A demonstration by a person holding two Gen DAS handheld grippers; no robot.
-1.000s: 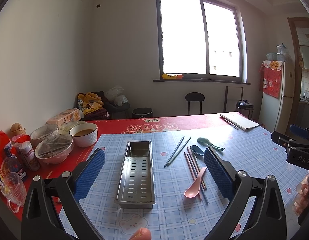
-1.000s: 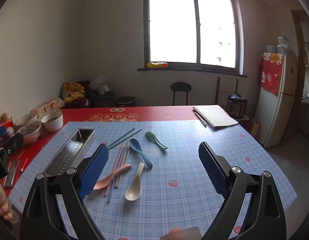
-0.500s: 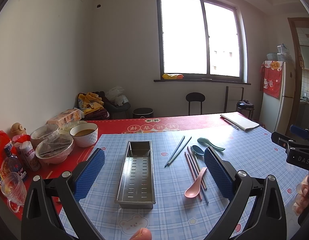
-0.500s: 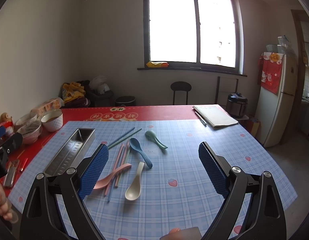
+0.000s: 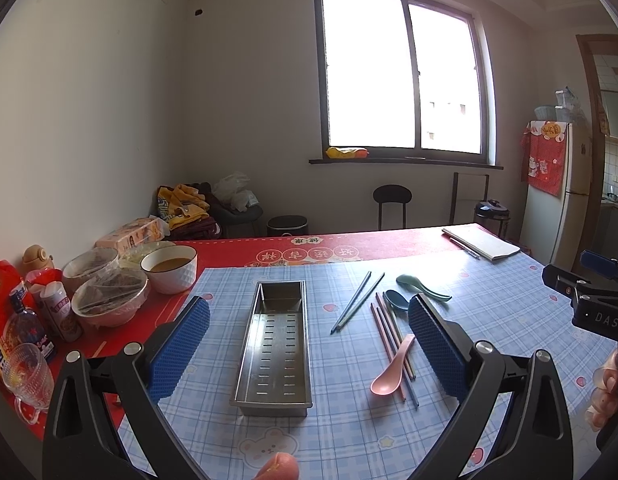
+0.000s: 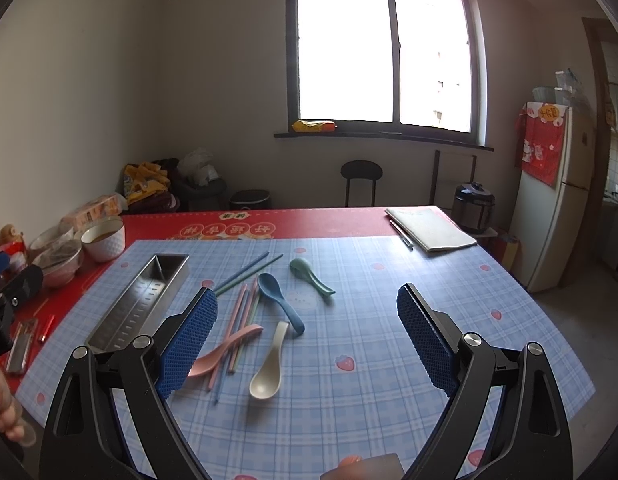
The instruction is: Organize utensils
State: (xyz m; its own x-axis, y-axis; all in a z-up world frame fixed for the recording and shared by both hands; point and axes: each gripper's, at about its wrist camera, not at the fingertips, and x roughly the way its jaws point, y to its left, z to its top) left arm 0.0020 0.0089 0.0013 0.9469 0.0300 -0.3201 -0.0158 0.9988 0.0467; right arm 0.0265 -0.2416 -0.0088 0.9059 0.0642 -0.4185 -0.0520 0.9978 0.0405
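Observation:
A long perforated steel tray (image 5: 275,344) (image 6: 139,300) lies empty on the blue checked cloth. To its right lie loose chopsticks (image 5: 357,300) (image 6: 245,308) and spoons: pink (image 5: 391,368) (image 6: 225,350), blue (image 6: 279,300), green (image 5: 421,286) (image 6: 311,274) and beige (image 6: 269,364). My left gripper (image 5: 309,344) hovers open above the tray's near end, holding nothing. My right gripper (image 6: 307,340) is open over the spoons, also holding nothing. The right gripper's body shows at the right edge of the left wrist view.
Bowls (image 5: 169,266), covered dishes (image 5: 109,298), bottles (image 5: 27,328) and a glass mug (image 5: 27,376) crowd the red table's left edge. A notebook with a pen (image 5: 483,242) (image 6: 431,228) lies at the far right. A stool (image 6: 361,180) and fridge (image 6: 553,196) stand beyond.

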